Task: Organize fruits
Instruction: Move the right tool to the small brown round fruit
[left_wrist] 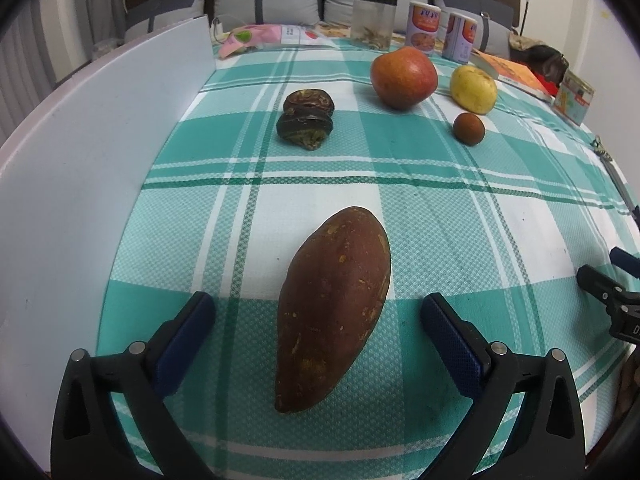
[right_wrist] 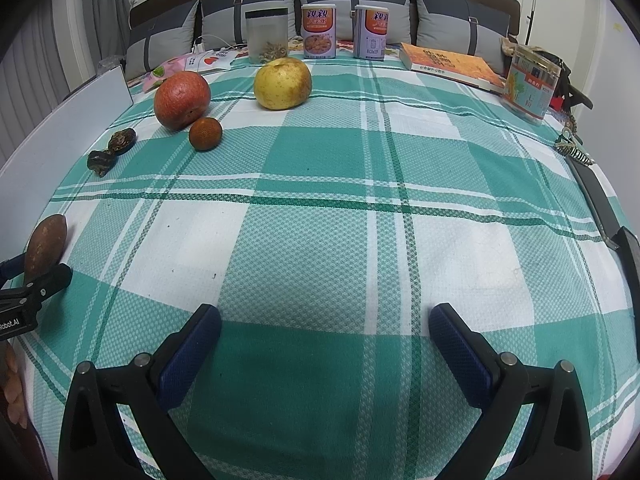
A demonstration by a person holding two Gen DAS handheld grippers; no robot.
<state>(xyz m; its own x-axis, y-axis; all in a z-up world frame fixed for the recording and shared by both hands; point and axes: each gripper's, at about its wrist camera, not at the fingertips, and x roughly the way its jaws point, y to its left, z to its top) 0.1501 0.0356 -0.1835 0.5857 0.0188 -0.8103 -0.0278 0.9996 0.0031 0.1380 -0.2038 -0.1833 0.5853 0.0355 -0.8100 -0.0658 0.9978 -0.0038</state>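
Note:
A brown sweet potato (left_wrist: 334,306) lies on the green checked cloth between the fingers of my left gripper (left_wrist: 318,312), which is open and not touching it. It also shows at the left edge of the right wrist view (right_wrist: 44,246). Farther off lie two dark wrinkled fruits (left_wrist: 306,118), a red apple (left_wrist: 403,78), a yellow pear (left_wrist: 473,89) and a small orange fruit (left_wrist: 469,129). My right gripper (right_wrist: 325,324) is open and empty over bare cloth; the apple (right_wrist: 182,100), pear (right_wrist: 283,83) and small orange fruit (right_wrist: 205,133) lie far ahead of it.
A white board (left_wrist: 80,184) stands along the table's left side. At the back stand a clear jar (right_wrist: 267,36), two cans (right_wrist: 319,32), a book (right_wrist: 452,65) and a printed box (right_wrist: 529,85). A hair clip (right_wrist: 570,146) and a dark flat object (right_wrist: 596,200) lie at the right edge.

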